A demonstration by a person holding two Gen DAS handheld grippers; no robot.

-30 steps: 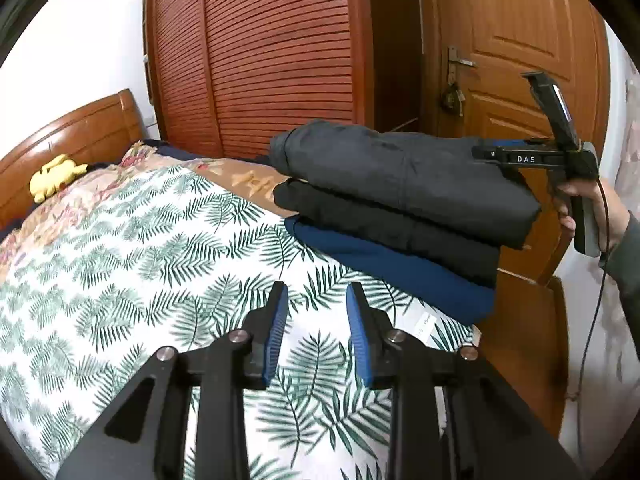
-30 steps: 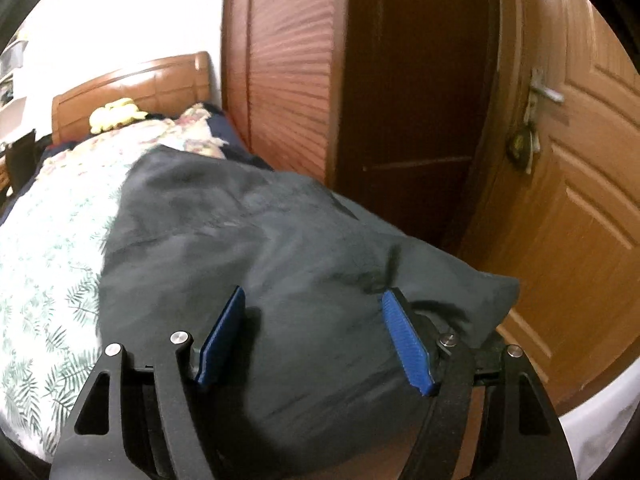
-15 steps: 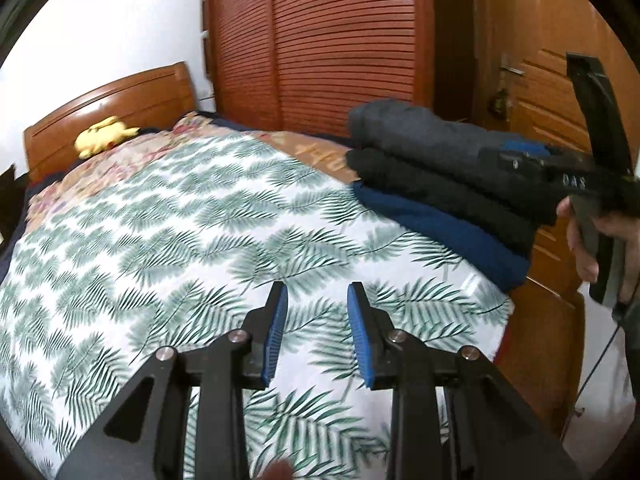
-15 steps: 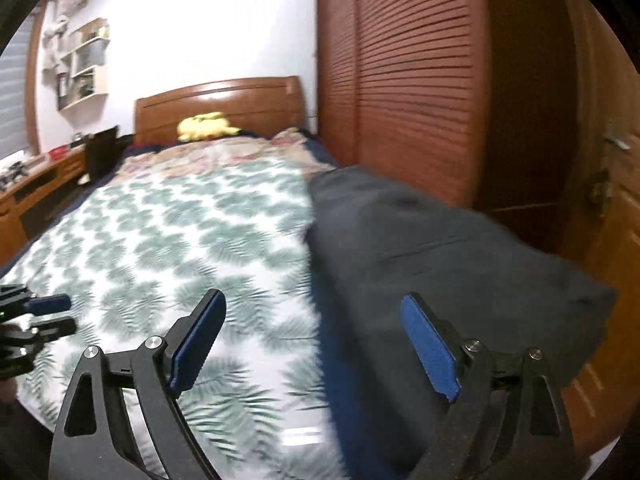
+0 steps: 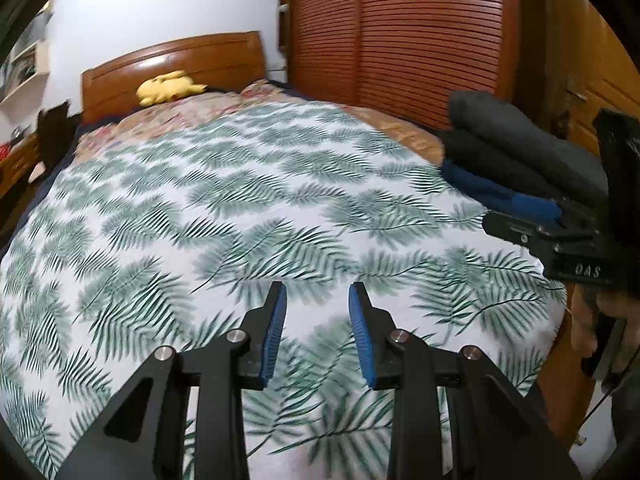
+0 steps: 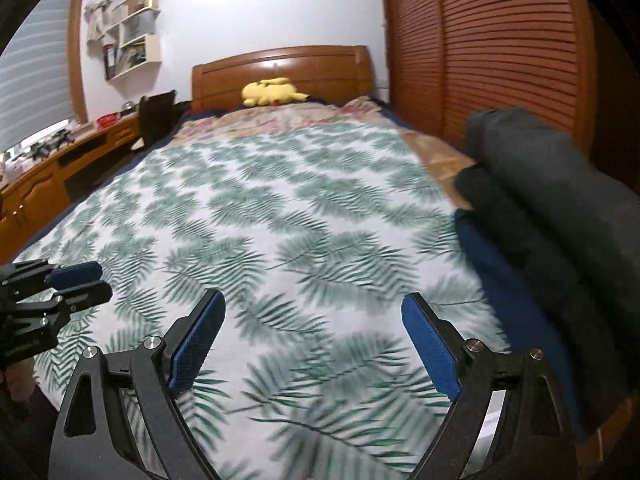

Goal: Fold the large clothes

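A stack of three folded garments, grey (image 5: 520, 132) on black (image 5: 492, 164) on blue (image 5: 500, 196), lies at the bed's right edge; it also shows in the right wrist view (image 6: 552, 208). My left gripper (image 5: 317, 320) hangs open and empty over the leaf-print bedspread (image 5: 240, 200), well left of the stack. It also shows in the right wrist view (image 6: 78, 282). My right gripper (image 6: 314, 340) is wide open and empty above the bedspread (image 6: 280, 208), just left of the stack. It appears in the left wrist view (image 5: 532, 216) beside the stack.
A wooden headboard (image 6: 280, 68) with a yellow plush toy (image 6: 272, 90) is at the far end. A slatted wardrobe (image 6: 500, 52) stands right of the bed. A wooden desk (image 6: 60, 160) and wall shelves (image 6: 132, 36) are on the left.
Both grippers have swung left, away from the stack toward the middle of the bed. The right gripper, which sat over the grey garment, has come off it and opened wider.
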